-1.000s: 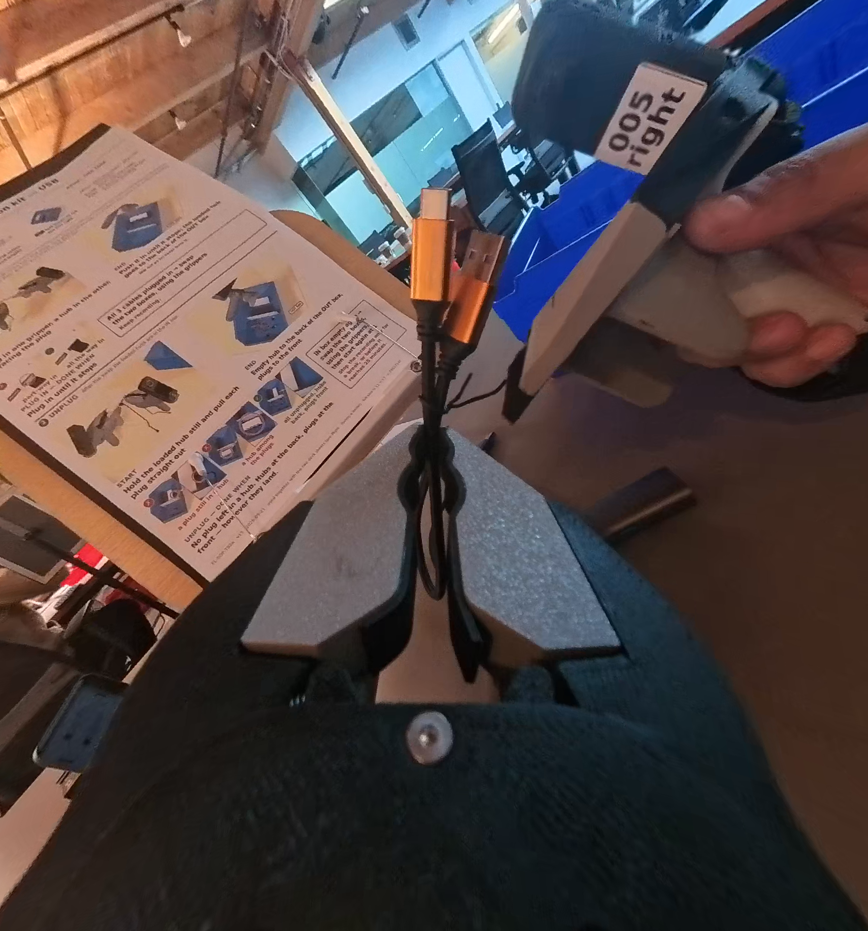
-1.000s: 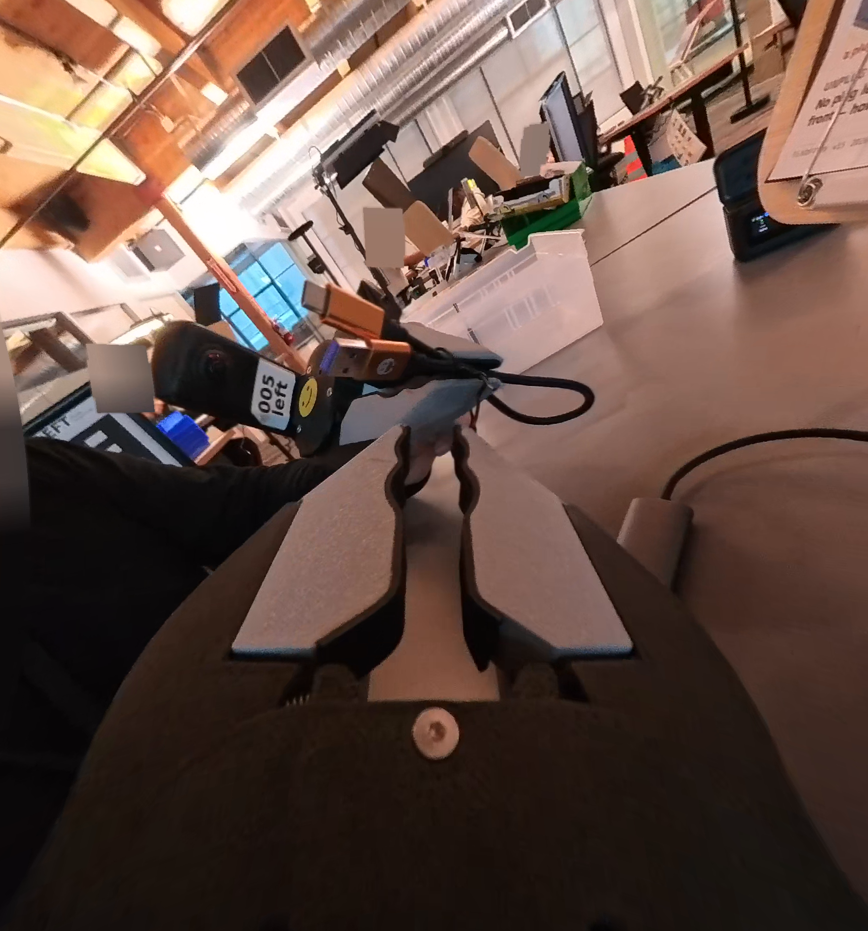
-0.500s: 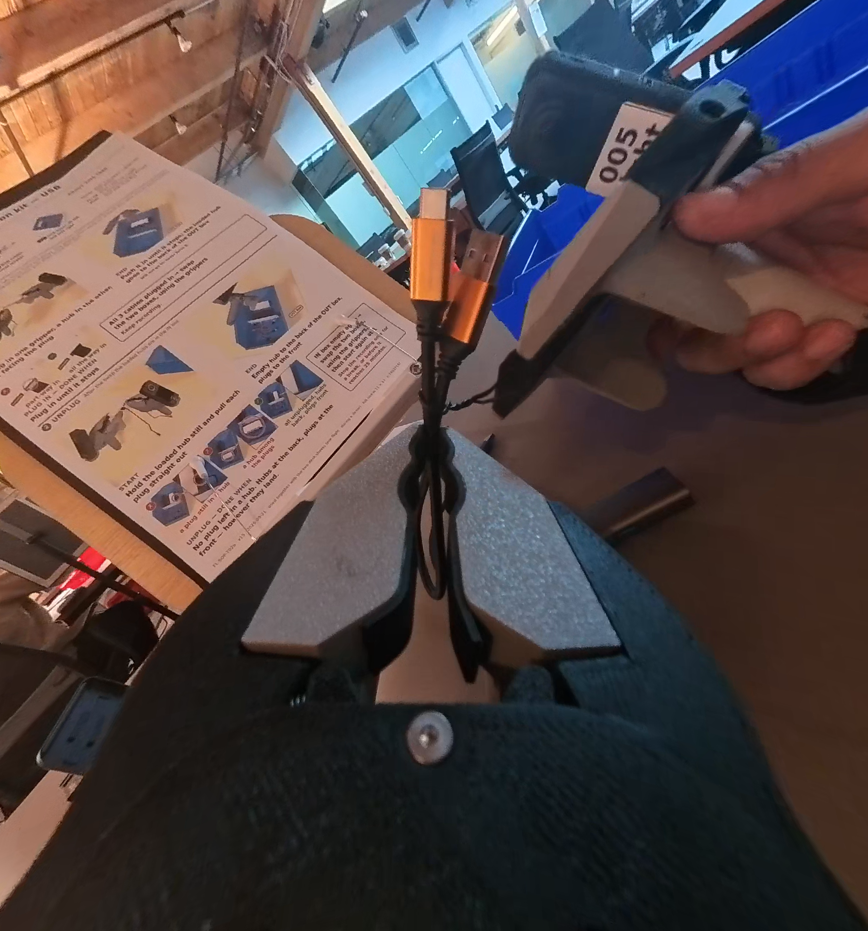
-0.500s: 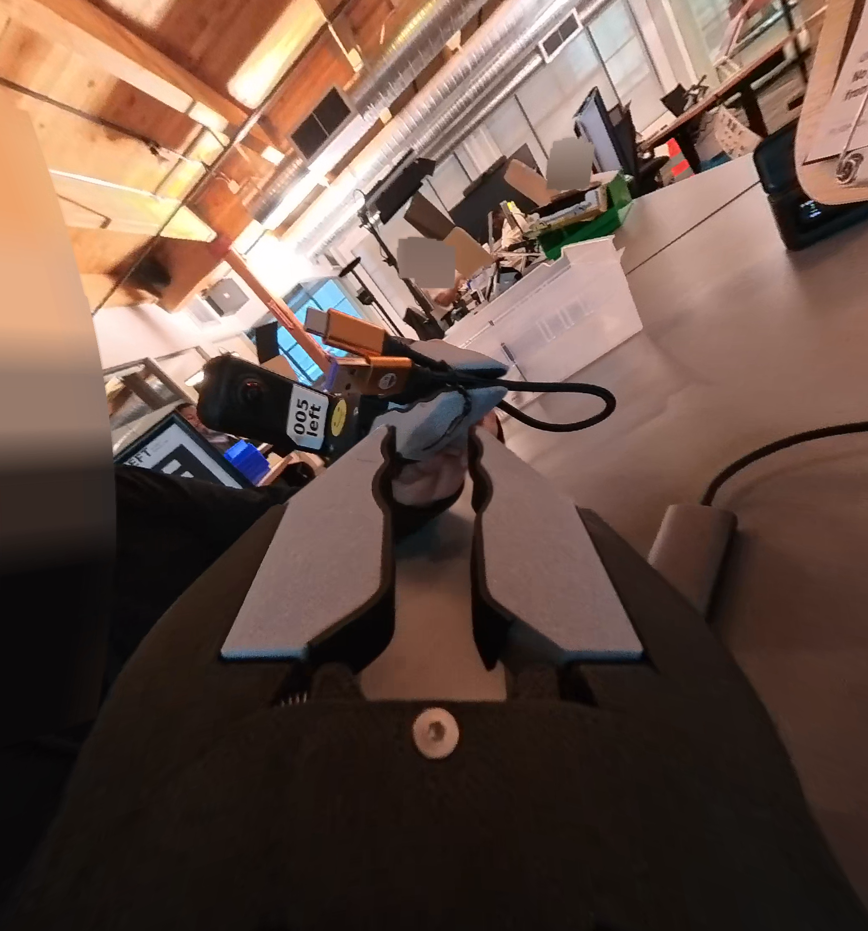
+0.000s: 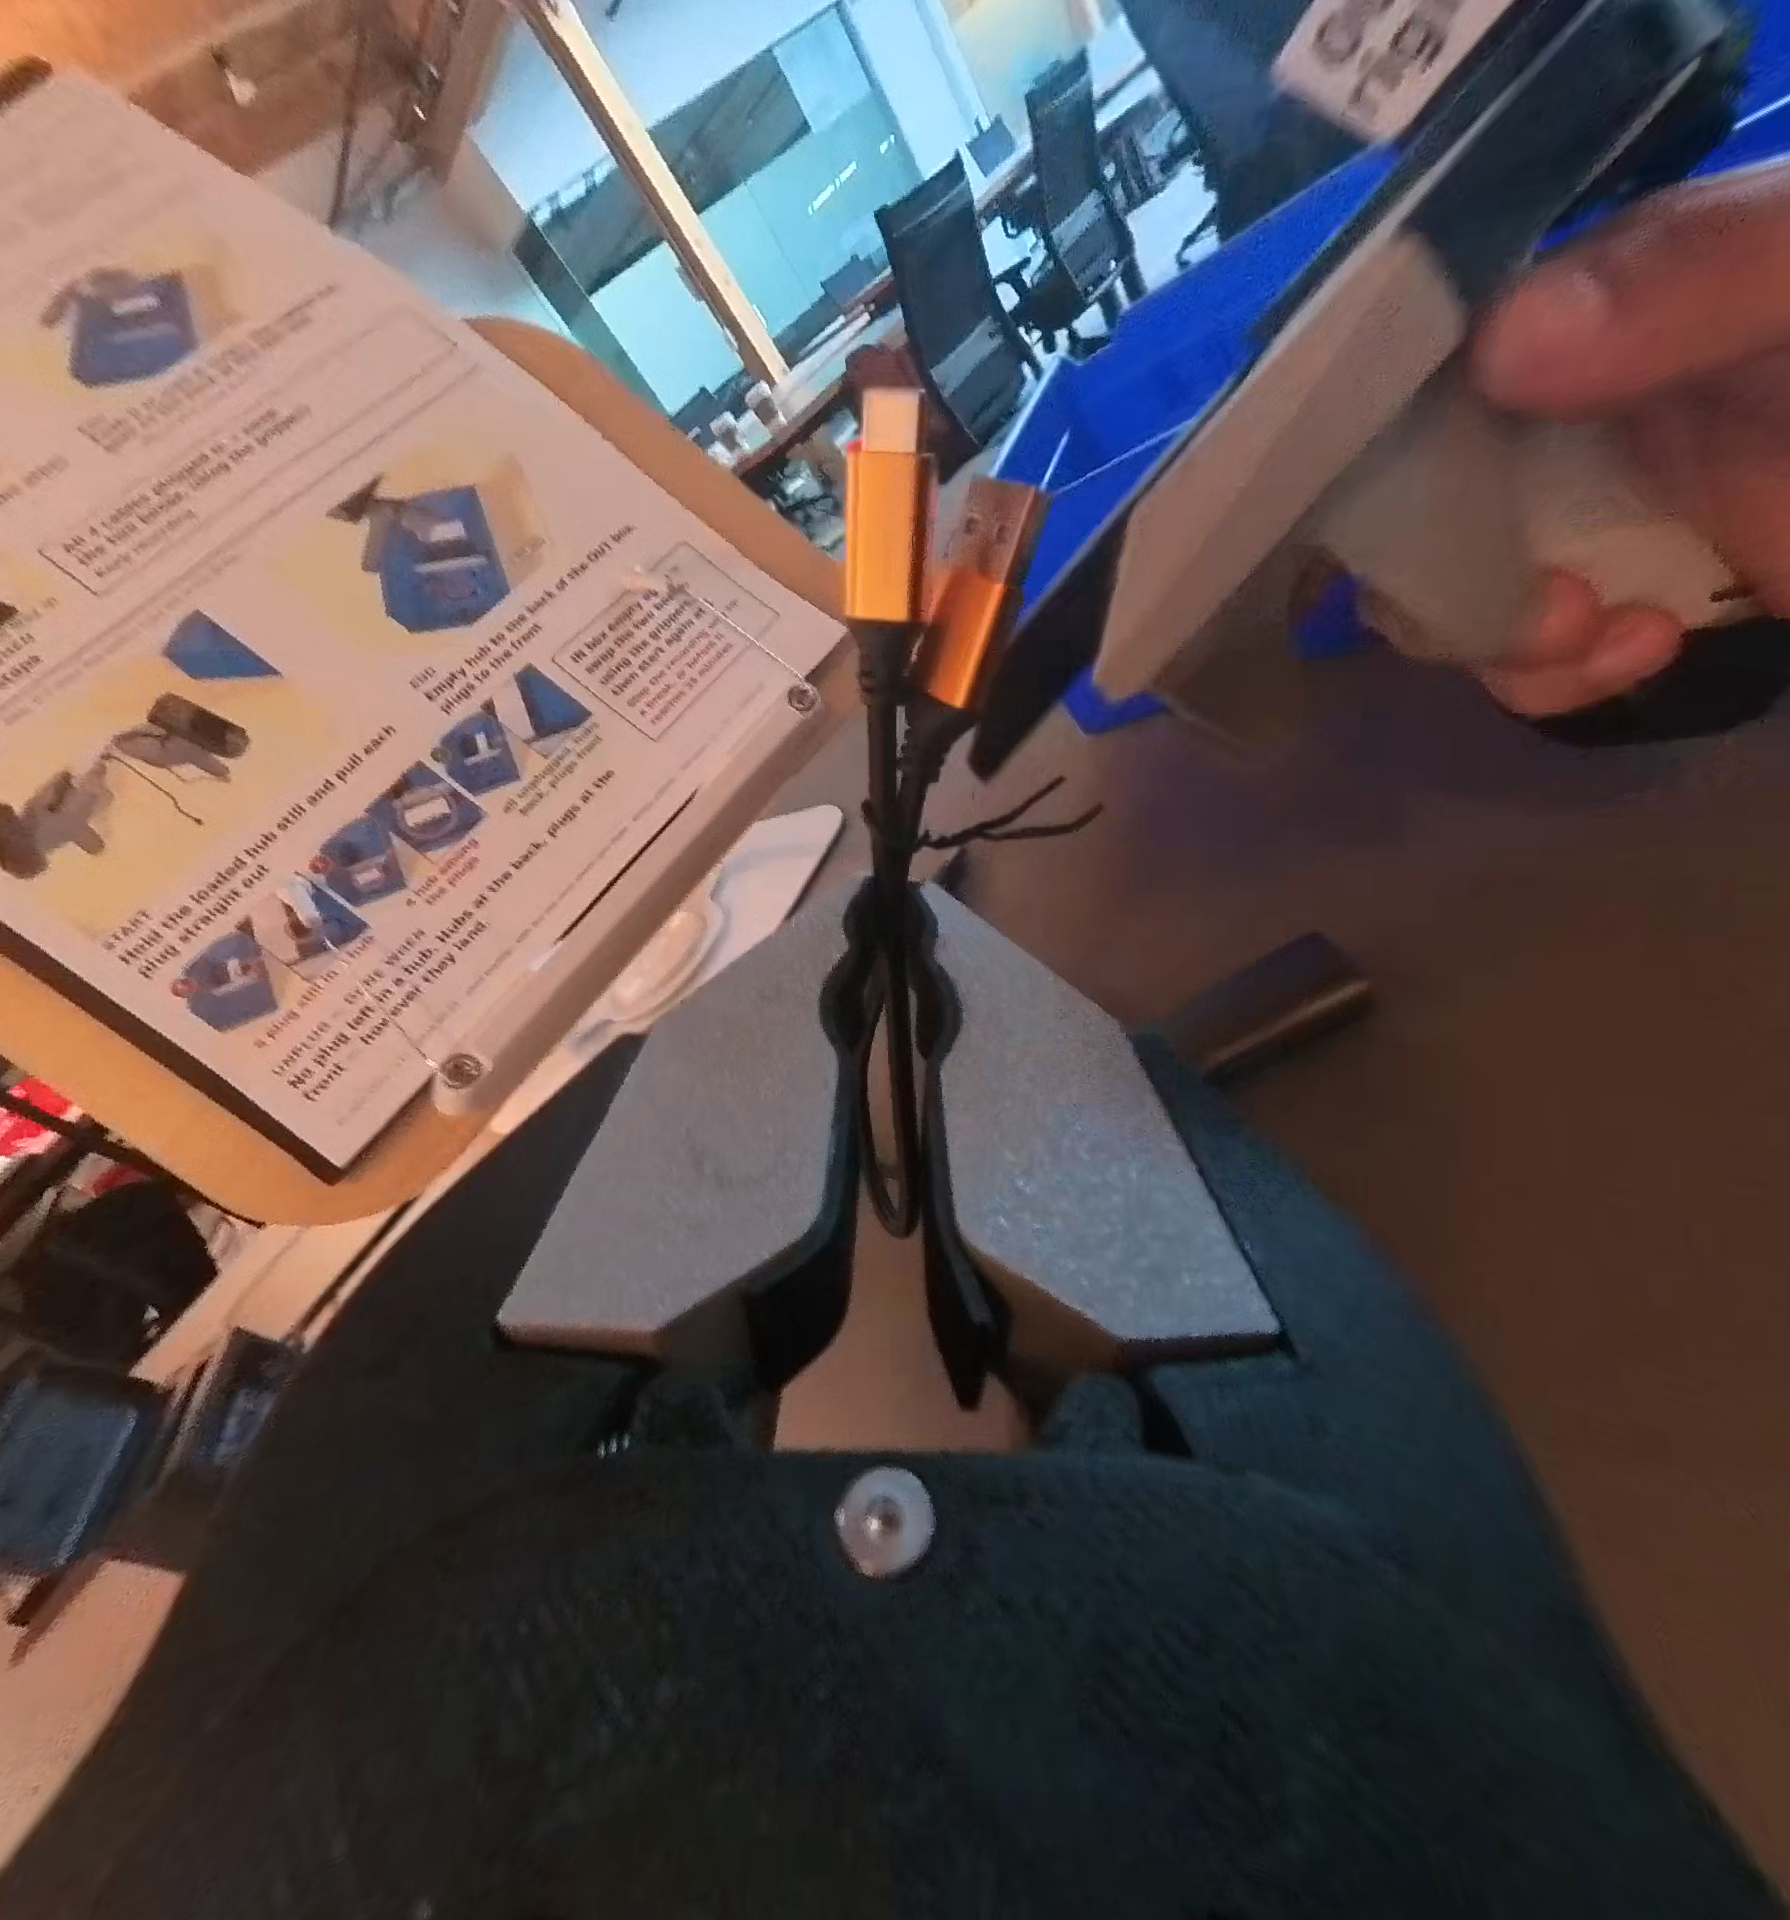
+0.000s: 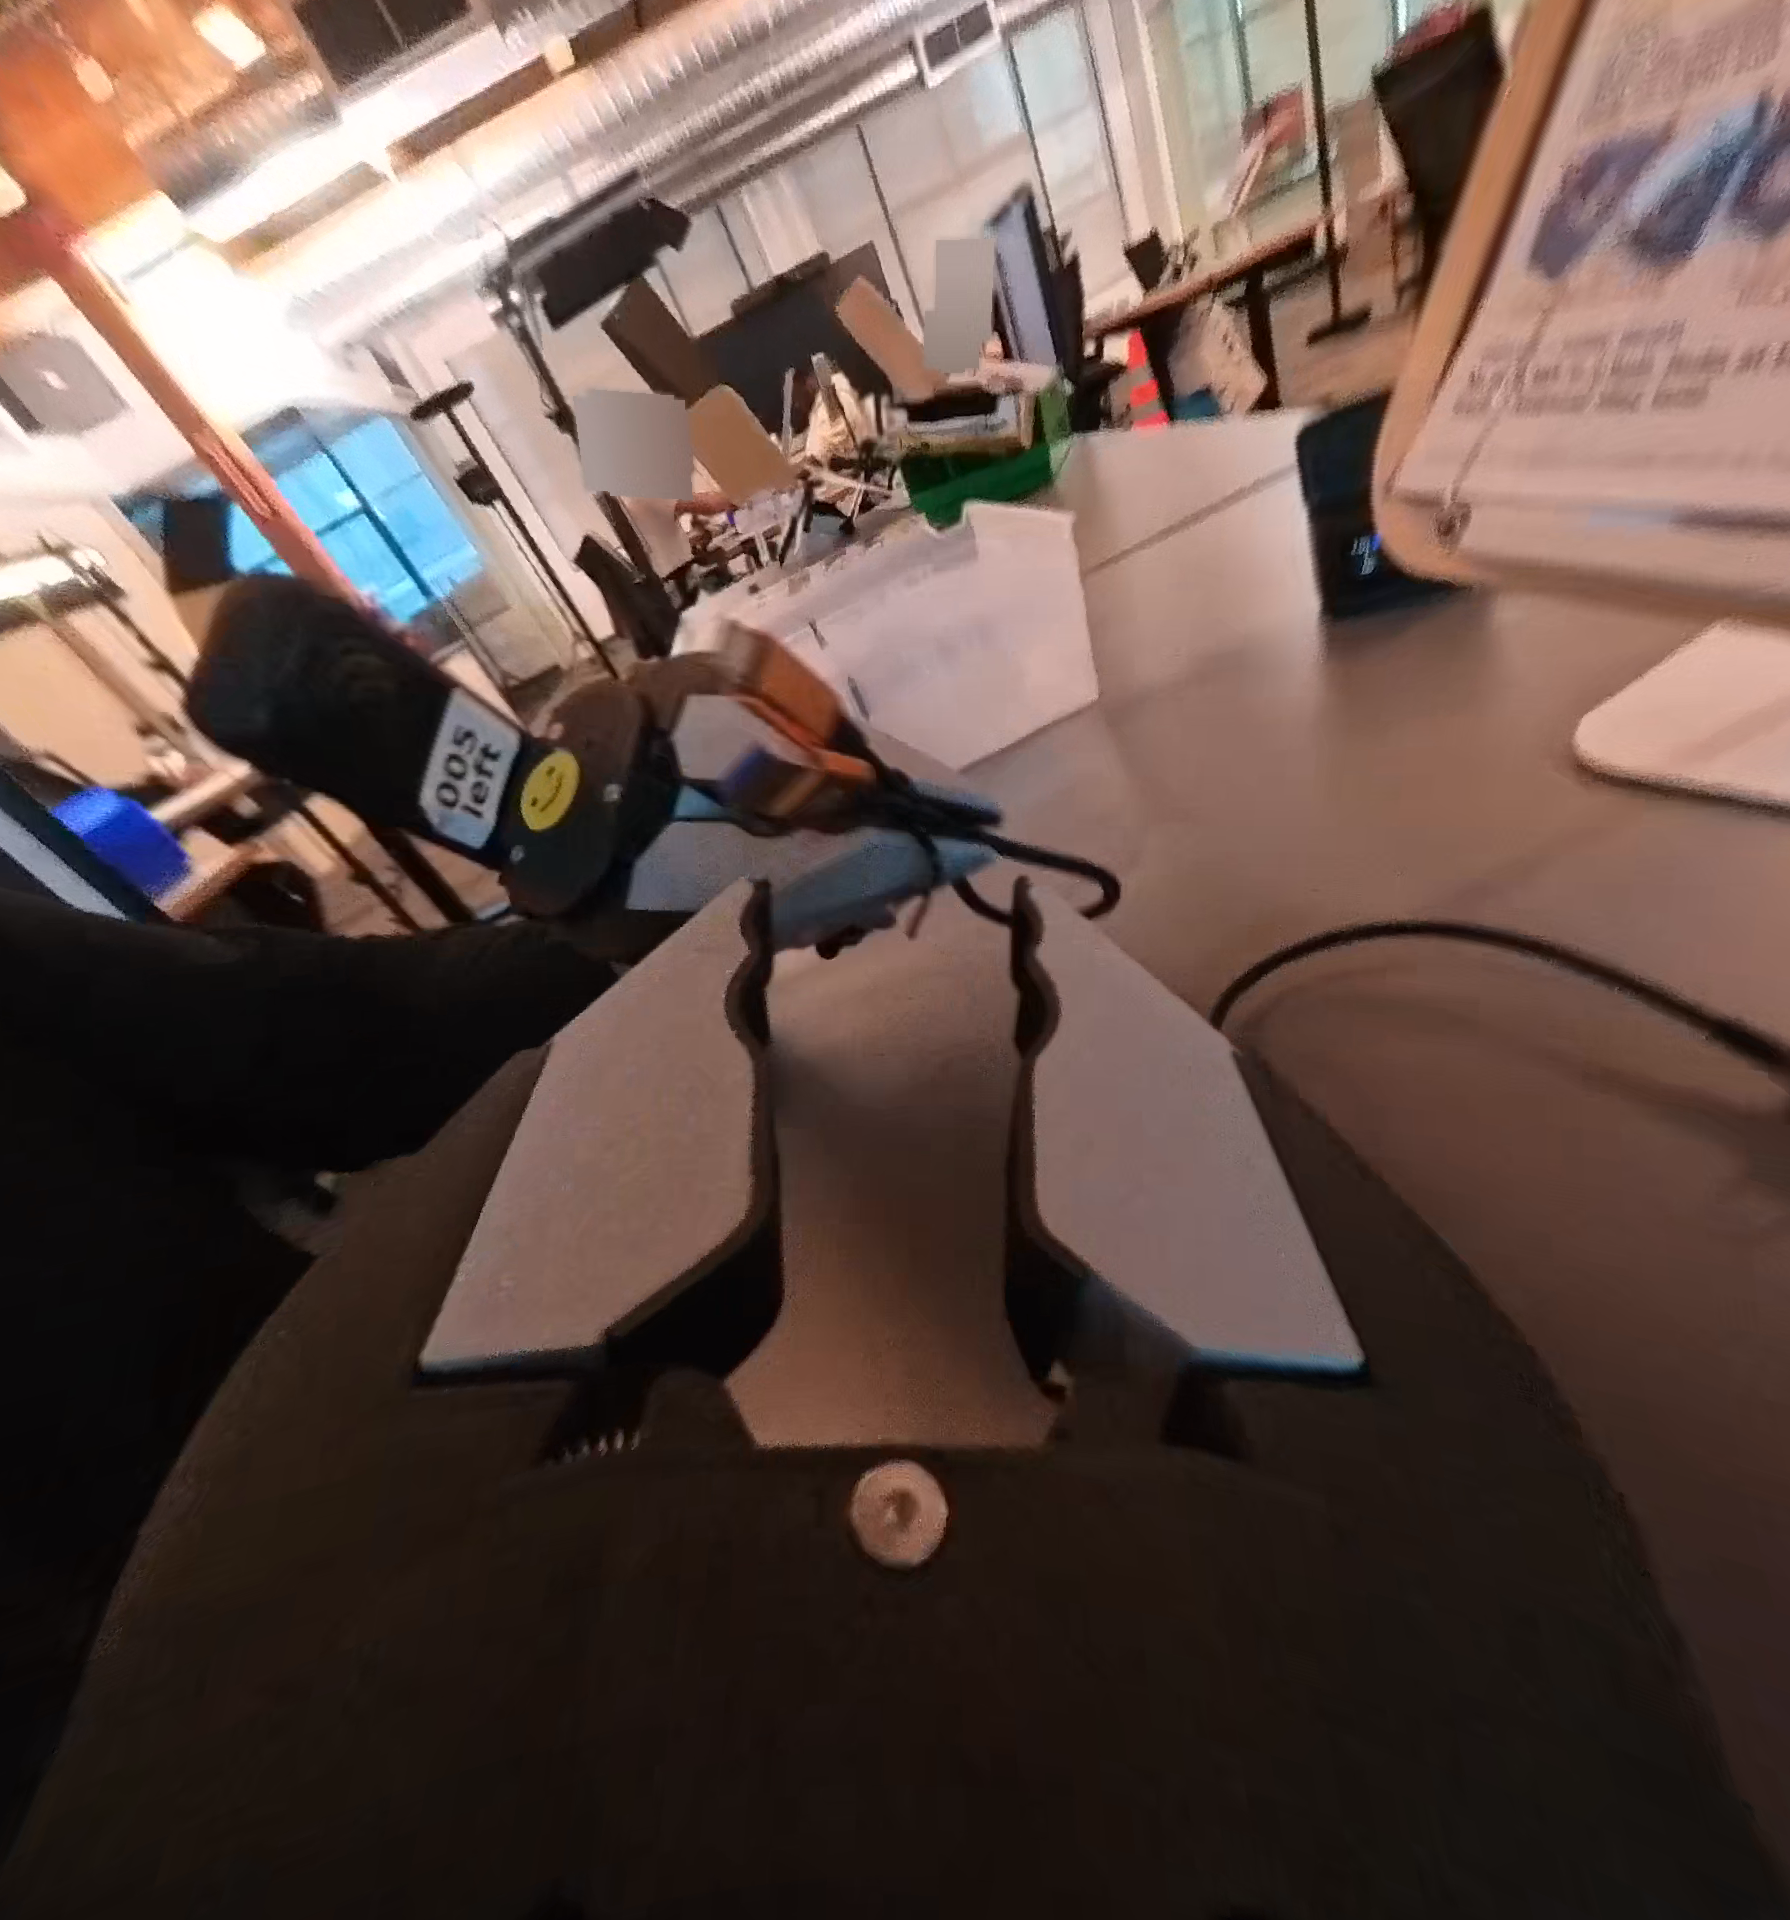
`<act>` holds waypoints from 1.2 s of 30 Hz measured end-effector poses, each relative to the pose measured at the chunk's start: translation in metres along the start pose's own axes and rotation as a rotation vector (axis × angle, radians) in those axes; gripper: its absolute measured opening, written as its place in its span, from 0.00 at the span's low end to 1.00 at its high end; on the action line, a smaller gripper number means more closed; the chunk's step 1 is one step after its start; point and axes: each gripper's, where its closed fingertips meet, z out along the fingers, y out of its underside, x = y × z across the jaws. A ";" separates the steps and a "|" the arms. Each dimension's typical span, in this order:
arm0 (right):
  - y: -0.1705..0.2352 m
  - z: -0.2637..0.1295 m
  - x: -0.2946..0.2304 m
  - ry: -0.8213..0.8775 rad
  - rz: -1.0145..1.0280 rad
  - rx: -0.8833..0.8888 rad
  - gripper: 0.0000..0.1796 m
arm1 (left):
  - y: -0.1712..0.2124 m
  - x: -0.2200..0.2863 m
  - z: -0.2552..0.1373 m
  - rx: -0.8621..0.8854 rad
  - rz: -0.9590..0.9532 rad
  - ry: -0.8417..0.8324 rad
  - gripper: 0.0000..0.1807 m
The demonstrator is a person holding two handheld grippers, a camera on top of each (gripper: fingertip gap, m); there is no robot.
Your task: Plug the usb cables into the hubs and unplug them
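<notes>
USB cable (image 5: 893, 831) is pinched in my left claw (image 5: 893, 914), orange plugs (image 5: 922, 561) poking up beside the instruction sheet (image 5: 278, 623), while my right claw (image 6: 886, 914) hangs wide and empty nearby.

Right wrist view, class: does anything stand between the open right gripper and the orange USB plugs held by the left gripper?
Nothing visible does. The right gripper is open and empty, and the orange USB plugs stick out of the left gripper just beyond its fingertips, slightly to their left. Only open air over the table lies between them.
</notes>
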 end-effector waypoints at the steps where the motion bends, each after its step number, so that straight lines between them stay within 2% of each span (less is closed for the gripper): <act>1: -0.003 0.000 -0.003 0.013 -0.050 0.007 0.27 | 0.002 0.002 0.001 -0.007 -0.015 0.021 0.00; 5: -0.002 0.007 -0.007 0.081 -0.213 -0.037 0.26 | 0.004 0.024 0.004 -0.017 -0.062 0.160 0.00; 6: 0.001 0.009 -0.007 0.096 -0.241 -0.051 0.21 | 0.004 0.028 0.004 -0.021 -0.067 0.180 0.00; 7: 0.003 0.010 -0.007 0.110 -0.258 -0.065 0.11 | 0.006 0.033 0.005 -0.038 -0.070 0.200 0.00; 8: 0.005 0.010 -0.004 0.132 -0.261 -0.078 0.08 | 0.010 0.037 0.006 -0.053 -0.077 0.228 0.00; 13: 0.010 0.006 0.012 0.174 -0.165 -0.086 0.07 | 0.013 0.038 0.005 -0.058 -0.117 0.260 0.05; 15: 0.011 0.005 0.014 0.171 -0.138 -0.082 0.07 | 0.010 0.041 0.001 -0.048 -0.151 0.302 0.13; 17: 0.009 0.006 0.008 0.118 -0.112 -0.063 0.07 | 0.003 0.040 -0.001 -0.020 -0.194 0.313 0.15; 25: 0.010 0.008 0.003 0.096 -0.111 -0.066 0.07 | -0.006 0.039 -0.004 0.045 -0.249 0.336 0.05; 36: 0.012 0.009 0.007 0.128 -0.123 -0.082 0.07 | 0.002 0.042 0.000 -0.010 -0.279 0.350 0.02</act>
